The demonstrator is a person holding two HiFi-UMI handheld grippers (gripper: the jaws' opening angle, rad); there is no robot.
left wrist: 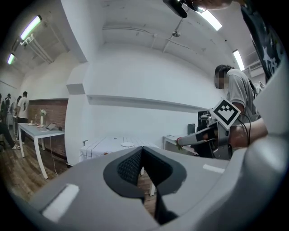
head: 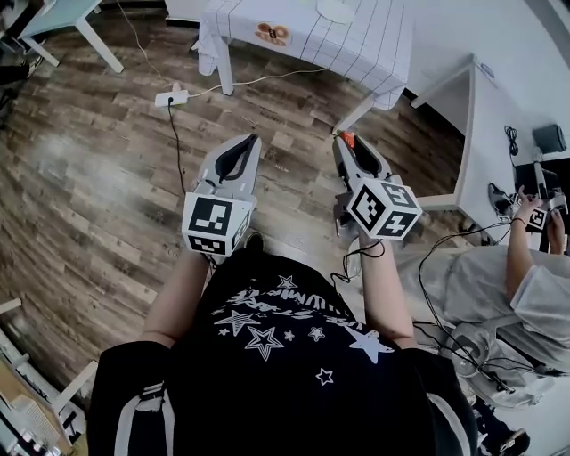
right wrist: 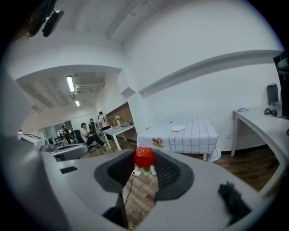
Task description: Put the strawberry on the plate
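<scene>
Two grippers, both held out ahead of the person's chest, above the wood floor (head: 89,178).

Item, right gripper (head: 346,145): we log its jaws closed on the strawberry (right wrist: 144,157), pinched at the very tips, red body up and green leaves below. Its own view shows this plainly; the head view gives only a small red spot at the tip.

Item, left gripper (left wrist: 142,151): we find the jaws closed tip to tip, with nothing between them. The head view shows it level with the right one and just beside it, the marker cubes nearest the body.

Item, plate (head: 336,11): white, on the table (head: 356,44) with the checked cloth, well apart from the strawberry. An orange-brown object (head: 272,34) lies on the same cloth; we cannot tell what it is.

Item, room: white walls, a white desk (head: 485,134) at right and a power strip (head: 171,96) with its cord on the floor. Only the head view shows a seated person (head: 534,294) at the right; only the right gripper view shows distant people at desks.

Both forearms reach forward, the grippers pointing towards the table.
</scene>
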